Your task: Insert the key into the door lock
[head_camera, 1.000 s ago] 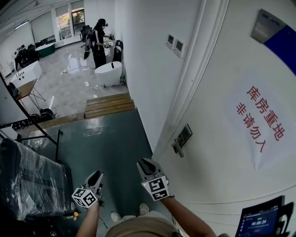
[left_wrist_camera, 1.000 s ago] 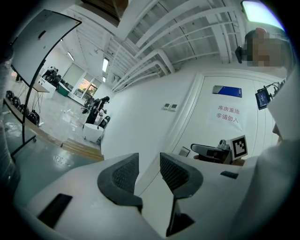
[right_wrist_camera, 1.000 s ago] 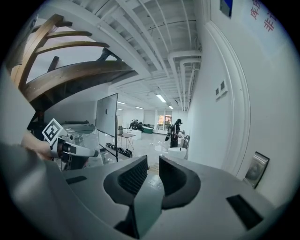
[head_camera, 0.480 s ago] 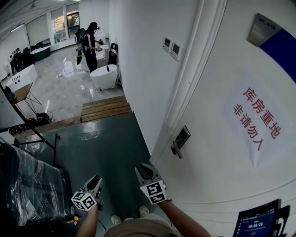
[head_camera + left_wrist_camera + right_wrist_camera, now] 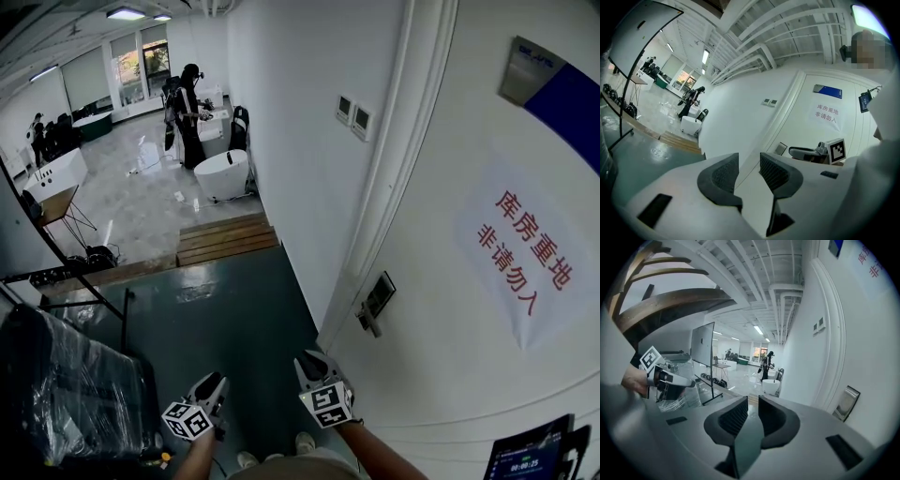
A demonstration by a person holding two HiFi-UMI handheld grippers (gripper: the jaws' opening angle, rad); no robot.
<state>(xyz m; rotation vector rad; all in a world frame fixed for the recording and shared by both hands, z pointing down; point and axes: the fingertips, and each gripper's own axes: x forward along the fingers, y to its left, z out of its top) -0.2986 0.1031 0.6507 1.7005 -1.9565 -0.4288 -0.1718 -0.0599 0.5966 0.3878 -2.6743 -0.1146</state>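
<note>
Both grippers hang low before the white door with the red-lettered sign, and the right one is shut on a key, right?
No. The right gripper view shows the right gripper open, with nothing between its jaws. The rest stands.

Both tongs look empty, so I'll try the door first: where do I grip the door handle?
Grip the door handle on the short bar that juts off the door below the dark lock plate. Probably come with the right tongs, nearest it, from below, jaws straddling the bar.
</note>
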